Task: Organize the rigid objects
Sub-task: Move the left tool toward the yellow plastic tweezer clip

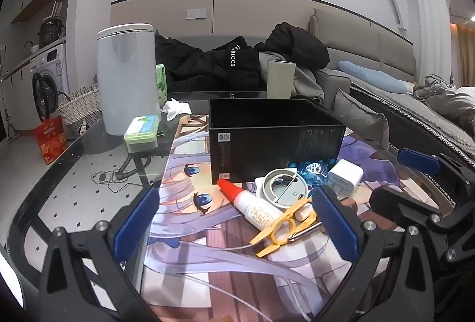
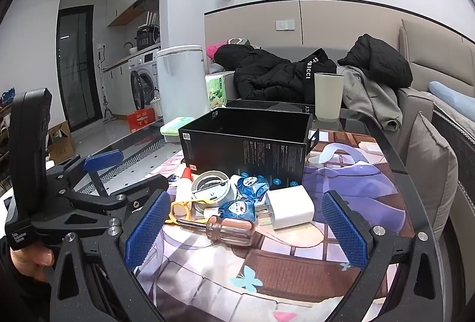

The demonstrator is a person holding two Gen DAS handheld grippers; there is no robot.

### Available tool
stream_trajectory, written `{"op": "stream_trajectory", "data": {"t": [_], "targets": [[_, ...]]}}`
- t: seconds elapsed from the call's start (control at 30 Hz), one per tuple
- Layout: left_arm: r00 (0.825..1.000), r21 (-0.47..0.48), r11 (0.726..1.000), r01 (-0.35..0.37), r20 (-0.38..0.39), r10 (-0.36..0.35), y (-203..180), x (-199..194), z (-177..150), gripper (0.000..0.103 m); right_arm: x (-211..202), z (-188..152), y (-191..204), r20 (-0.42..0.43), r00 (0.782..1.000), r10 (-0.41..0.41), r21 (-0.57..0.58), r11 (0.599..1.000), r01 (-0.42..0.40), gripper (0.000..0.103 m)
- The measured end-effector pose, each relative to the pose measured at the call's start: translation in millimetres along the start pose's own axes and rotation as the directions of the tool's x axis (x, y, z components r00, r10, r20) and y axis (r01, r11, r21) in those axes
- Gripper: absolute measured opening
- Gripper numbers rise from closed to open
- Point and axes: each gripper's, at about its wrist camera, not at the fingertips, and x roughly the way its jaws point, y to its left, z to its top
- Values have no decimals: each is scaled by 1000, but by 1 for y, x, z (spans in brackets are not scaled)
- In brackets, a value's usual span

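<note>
An open black box [image 1: 273, 140] [image 2: 246, 146] stands on the anime-print mat. In front of it lies a pile: a white glue bottle with red cap [image 1: 252, 204] [image 2: 182, 186], a round white tin [image 1: 283, 188] [image 2: 212, 188], a yellow plastic tool [image 1: 285, 225] [image 2: 179, 209], a white charger [image 1: 346, 175] [image 2: 292, 206], blue wrapped packets [image 1: 311, 170] [image 2: 237, 209], and a clear-handled screwdriver [image 2: 228, 228]. My left gripper [image 1: 234, 228] is open and empty, jaws around the glue bottle and yellow tool. My right gripper [image 2: 246, 228] is open and empty, near the screwdriver and charger.
A tall white canister [image 1: 127, 78] [image 2: 181, 84], a green lidded container [image 1: 142, 133] [image 2: 175, 127], tissue pack [image 1: 161, 83] and a beige cup [image 2: 328, 96] stand on the glass table [image 1: 89, 197]. Black jackets lie on the sofa [image 2: 276, 72] behind.
</note>
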Motion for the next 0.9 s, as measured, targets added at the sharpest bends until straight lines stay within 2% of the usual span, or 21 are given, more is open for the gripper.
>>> {"op": "stream_trajectory", "data": {"t": [0.23,0.6,0.9], "targets": [[1000,2,1000,-3,-7,3,-1,3,-4,103,0,0,-1,-9,1000,0,6,1000,0,103],[999,-62,998,-22,-36,19,16,7,0,103,-1,0,-7,-10,1000,-15,6,1000,16,103],[998,-51,998,-35,-49,33,16,8,0,103,-3,3,-10,-14,999,-33,17,999,33,103]]}}
